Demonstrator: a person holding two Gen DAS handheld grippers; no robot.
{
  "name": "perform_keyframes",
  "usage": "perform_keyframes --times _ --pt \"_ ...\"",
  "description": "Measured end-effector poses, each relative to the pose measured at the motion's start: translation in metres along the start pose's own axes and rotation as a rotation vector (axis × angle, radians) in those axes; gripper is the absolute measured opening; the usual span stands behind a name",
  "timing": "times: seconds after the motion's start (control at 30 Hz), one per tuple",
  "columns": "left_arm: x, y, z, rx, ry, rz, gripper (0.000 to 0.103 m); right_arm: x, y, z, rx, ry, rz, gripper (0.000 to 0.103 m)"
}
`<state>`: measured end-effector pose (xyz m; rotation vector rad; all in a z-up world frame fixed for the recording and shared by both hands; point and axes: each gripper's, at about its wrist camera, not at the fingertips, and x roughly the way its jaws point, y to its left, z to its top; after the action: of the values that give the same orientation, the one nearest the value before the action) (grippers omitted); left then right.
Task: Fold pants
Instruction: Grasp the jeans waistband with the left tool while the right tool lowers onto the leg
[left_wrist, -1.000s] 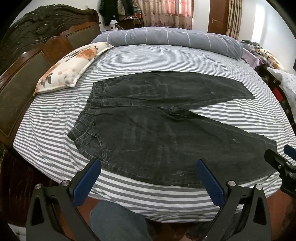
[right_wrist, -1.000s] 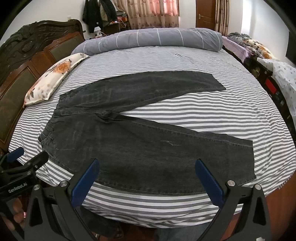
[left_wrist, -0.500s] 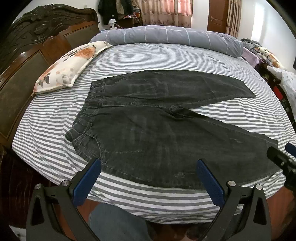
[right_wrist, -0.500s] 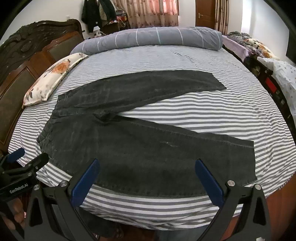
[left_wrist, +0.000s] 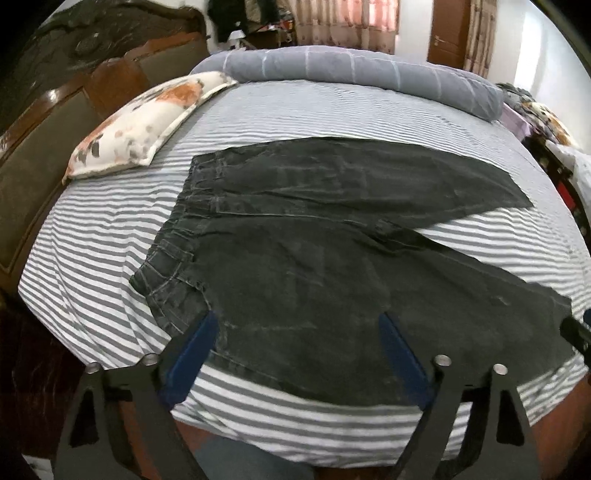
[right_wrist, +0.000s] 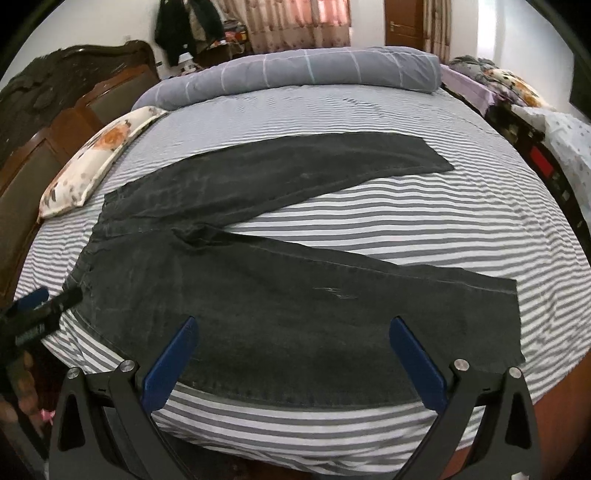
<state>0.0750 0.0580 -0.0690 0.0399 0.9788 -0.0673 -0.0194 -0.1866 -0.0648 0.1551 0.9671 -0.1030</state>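
We hold both tongs spread wide with nothing between their blue pads. The left gripper (left_wrist: 297, 354) hangs over the near edge of the dark pants (left_wrist: 332, 266), its left fingertip (left_wrist: 192, 354) just past the waistband corner and its right one over the thigh of the near leg. The right gripper (right_wrist: 291, 358) hangs further along that same near leg, with both pads over the denim close to its lower seam. The pants (right_wrist: 280, 295) lie flat and unfolded ahead of both tongs on the striped bed sheet (right_wrist: 406, 214), waistband to our left, the two legs running off to our right and splayed apart in a V. Beyond them, a rolled grey duvet (right_wrist: 314, 70) lies across the far side. A floral pillow (left_wrist: 147, 122) rests far left against the wooden headboard (left_wrist: 55, 122).
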Motion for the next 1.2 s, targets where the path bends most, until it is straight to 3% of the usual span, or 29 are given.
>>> perform_keyframes --times 0.3,0.4,0.63,0.73,0.97,1.2 --pt "0.053 0.102 0.066 -0.132 -0.015 -0.035 0.056 0.044 0.025 0.013 -0.035 0.018 0.045 0.103" --pt "0.079 0.14 0.096 -0.188 -0.014 -0.094 0.046 0.065 0.034 0.02 -0.032 0.037 0.06 0.103" --pt "0.147 0.194 0.147 -0.272 -0.006 -0.232 0.043 0.114 0.053 0.037 -0.042 0.086 0.065 0.103" --pt "0.176 0.202 0.158 -0.284 0.005 -0.271 0.035 0.13 0.058 0.041 -0.054 0.089 0.071 0.103" --pt "0.219 0.205 0.166 -0.263 0.019 -0.339 0.031 0.159 0.062 0.047 -0.071 0.122 0.055 0.103" --pt "0.233 0.206 0.165 -0.239 0.008 -0.335 0.03 0.175 0.061 0.055 -0.043 0.126 0.058 0.103"
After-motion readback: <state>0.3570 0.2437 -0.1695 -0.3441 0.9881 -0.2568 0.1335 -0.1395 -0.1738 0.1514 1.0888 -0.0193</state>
